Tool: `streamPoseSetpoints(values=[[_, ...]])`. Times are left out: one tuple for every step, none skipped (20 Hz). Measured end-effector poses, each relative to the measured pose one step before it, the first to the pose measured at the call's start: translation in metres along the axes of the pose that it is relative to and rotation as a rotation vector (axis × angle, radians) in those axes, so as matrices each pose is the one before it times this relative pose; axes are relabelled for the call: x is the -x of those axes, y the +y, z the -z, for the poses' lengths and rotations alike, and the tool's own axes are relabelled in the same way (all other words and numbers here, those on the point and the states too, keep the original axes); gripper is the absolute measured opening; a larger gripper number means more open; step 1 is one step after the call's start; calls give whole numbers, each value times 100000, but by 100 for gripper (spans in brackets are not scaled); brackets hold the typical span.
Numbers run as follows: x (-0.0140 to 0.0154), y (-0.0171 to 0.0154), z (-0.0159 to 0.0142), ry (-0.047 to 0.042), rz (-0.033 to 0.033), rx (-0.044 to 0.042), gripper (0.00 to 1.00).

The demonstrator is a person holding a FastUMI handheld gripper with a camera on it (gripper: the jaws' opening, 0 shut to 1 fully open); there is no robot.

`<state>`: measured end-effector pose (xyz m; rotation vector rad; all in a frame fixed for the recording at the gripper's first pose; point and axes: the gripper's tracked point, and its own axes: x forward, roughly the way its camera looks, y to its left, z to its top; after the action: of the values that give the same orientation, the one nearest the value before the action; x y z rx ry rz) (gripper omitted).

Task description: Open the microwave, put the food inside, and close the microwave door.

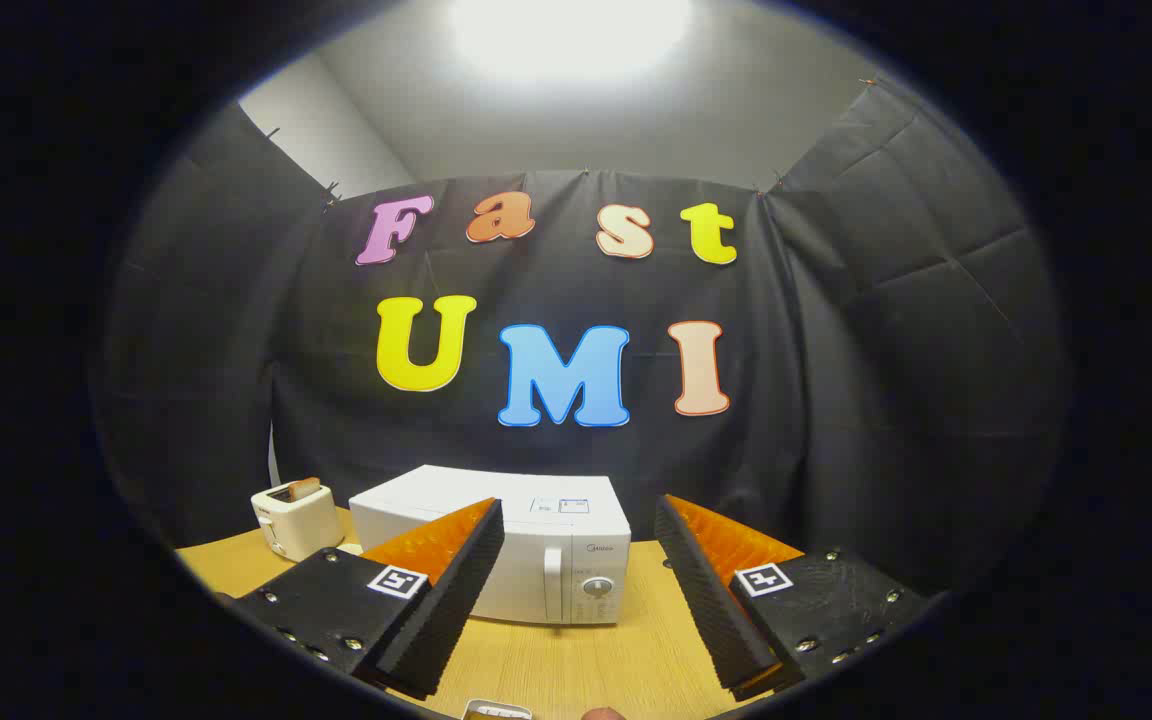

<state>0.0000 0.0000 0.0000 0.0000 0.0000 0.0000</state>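
1. the claw is spread wide and holds nothing.
2. the microwave stands shut toward the desk's back edge, beyond the fingers.
3. it looks rigid and heavy; its vertical door handle, beside the dial, seems the place to pull.
4. the desk is smooth wood; a toaster sits at its back left corner, against the black cloth.

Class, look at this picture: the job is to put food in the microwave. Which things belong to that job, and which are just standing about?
Belongs to the job:
- microwave, door shut, beyond the fingers
- gripper, open, holding nothing

Just standing about:
- toaster with a slice in it, beside the microwave
- table
- small item near the fingers, too cut off to name
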Motion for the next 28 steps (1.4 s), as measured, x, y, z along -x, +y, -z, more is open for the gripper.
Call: streamPoseSetpoints(values=[[-115, -44, 20, -174, -81, -295, 96], [-108, -6, 78, 329, -139, -339, 96], [-36, 27, 233, 371, -177, -401, 96], [-153, 27, 39, 198, -159, -353, 96], [-161, 36, 113, 266, -149, -254, 96], [-78, -29, 29, -19, -129, -65, 96], [-124, 8, 56, -154, -113, 10, 96], [-235, 101, -35, 52, -325, 46, 96], [-55, 65, 108, 73, -395, 27, 96], [-142, 86, 12, -63, -426, 60, 97], [-170, 126, 20, -27, -364, 78, 96], [-217, 92, -41, -155, -386, 100, 96], [-185, 40, 75, -72, -391, 62, 96], [-180, 111, 49, 6, -605, -17, 96], [-259, 124, 146, -179, -730, -269, 96], [-289, 153, 37, -50, -961, -350, 96], [-297, 130, 206, -183, -968, -427, 96], [-443, 47, 129, -64, -727, -230, 96], [-600, -21, 300, 195, -480, -110, 96], [-547, 27, 301, 398, -699, -94, 96], [-601, 25, 448, 439, -762, -148, 96], [-700, 19, 335, 405, -859, -218, 96], [-606, -4, 480, 703, -641, -130, 96], [-729, -13, 472, 519, -634, -99, 96], [-737, 133, 559, 496, -1293, -220, 96], [-781, 139, 545, 1026, -1249, -489, 96], [-752, -59, 772, 1195, -852, -520, 96], [-773, -212, 589, 1314, 31, -253, 96]])
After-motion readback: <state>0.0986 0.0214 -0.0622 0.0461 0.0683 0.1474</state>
